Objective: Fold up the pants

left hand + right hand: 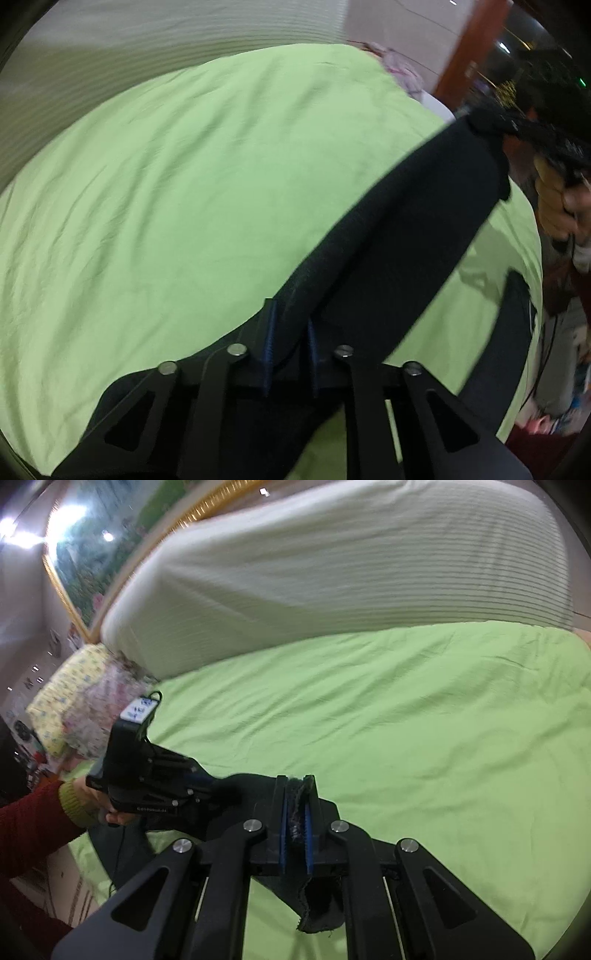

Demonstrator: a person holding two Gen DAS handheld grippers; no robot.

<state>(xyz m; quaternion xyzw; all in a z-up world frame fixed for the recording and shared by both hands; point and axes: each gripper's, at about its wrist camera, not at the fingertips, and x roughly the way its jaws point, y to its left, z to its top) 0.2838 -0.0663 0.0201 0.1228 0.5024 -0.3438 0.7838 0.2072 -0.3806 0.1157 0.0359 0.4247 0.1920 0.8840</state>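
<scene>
Black pants hang stretched in the air above a green bed sheet. My left gripper is shut on one end of the pants. The cloth runs up to the right, where the right gripper holds the other end. In the right wrist view my right gripper is shut on a frayed black edge of the pants. The left gripper shows at left, clamped on the same cloth. A part of the pants droops at lower right.
The green sheet covers the bed. A white striped headboard cushion stands behind it. Floral pillows lie at the bed's left end. A gold-framed picture hangs on the wall. A wooden post stands at far right.
</scene>
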